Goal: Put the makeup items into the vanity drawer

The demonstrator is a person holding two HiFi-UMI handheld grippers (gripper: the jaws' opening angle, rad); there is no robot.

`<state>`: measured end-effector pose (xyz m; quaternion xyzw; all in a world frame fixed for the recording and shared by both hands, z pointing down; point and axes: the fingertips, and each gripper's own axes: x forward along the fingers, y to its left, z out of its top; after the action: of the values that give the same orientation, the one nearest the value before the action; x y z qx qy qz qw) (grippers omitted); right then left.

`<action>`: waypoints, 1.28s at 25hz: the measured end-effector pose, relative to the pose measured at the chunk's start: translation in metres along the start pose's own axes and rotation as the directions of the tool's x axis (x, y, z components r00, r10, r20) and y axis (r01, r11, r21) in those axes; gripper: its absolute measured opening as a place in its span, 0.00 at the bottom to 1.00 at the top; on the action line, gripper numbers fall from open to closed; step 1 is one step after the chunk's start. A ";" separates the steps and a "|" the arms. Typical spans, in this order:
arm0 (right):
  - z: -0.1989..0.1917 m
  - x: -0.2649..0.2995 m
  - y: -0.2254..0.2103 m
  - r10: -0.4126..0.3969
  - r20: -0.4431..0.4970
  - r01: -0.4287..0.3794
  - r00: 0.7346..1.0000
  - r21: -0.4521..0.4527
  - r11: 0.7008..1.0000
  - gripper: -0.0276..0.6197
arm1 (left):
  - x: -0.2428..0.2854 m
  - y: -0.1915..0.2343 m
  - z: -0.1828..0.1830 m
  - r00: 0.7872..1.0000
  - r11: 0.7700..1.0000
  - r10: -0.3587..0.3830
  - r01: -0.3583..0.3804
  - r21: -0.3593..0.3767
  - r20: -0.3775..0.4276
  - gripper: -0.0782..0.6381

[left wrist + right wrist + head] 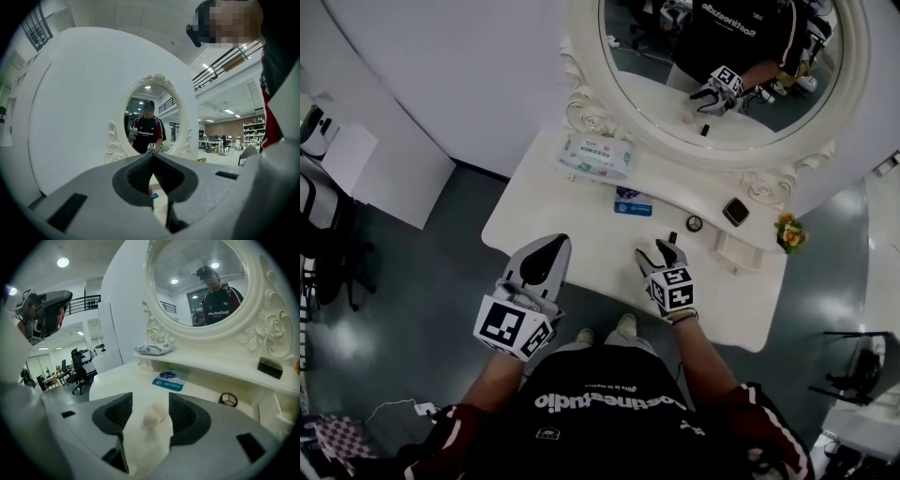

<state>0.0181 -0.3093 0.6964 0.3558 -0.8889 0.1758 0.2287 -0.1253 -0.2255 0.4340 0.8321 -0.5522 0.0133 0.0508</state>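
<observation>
My right gripper hovers low over the white vanity table, its jaws open. A pale pinkish makeup item, blurred, lies on the table between them, touching neither pad. In the head view a small dark item stands just past the right gripper's tips. A round compact and a dark square case sit farther back to the right. A small drawer seems pulled open at the right. My left gripper is shut and empty, raised at the table's front left.
A blue packet lies mid-table. A pack of wipes rests on the back shelf under the oval mirror. Yellow flowers stand at the right end. Office chairs stand on the floor to the left.
</observation>
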 end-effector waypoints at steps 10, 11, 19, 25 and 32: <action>-0.035 0.040 -0.010 -0.009 -0.104 0.006 0.995 -0.022 1.000 0.43 | -0.001 0.004 -0.014 0.997 0.998 0.065 -0.065 -0.008 -0.035 0.12; -0.037 0.043 -0.010 -0.007 -0.112 0.005 0.994 -0.022 1.000 0.43 | -0.001 0.005 -0.014 0.997 0.998 0.068 -0.068 -0.006 -0.036 0.12; -0.046 0.050 -0.010 -0.035 -0.150 0.029 0.988 -0.047 0.998 0.41 | 0.002 0.013 -0.011 0.997 0.998 0.070 -0.070 -0.005 -0.036 0.12; -0.044 0.047 -0.009 -0.049 -0.143 0.043 0.988 -0.047 0.998 0.38 | 0.005 0.015 -0.007 0.998 0.999 0.052 -0.052 0.001 -0.034 0.12; -0.034 0.037 -0.006 -0.064 -0.116 0.060 0.991 -0.042 0.997 0.38 | 0.010 0.014 0.000 0.999 1.000 0.024 -0.024 0.013 -0.024 0.12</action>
<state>0.0084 -0.3179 0.7449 0.3679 -0.8657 0.1720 0.2927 -0.1342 -0.2405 0.4358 0.8254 -0.5615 0.0277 0.0520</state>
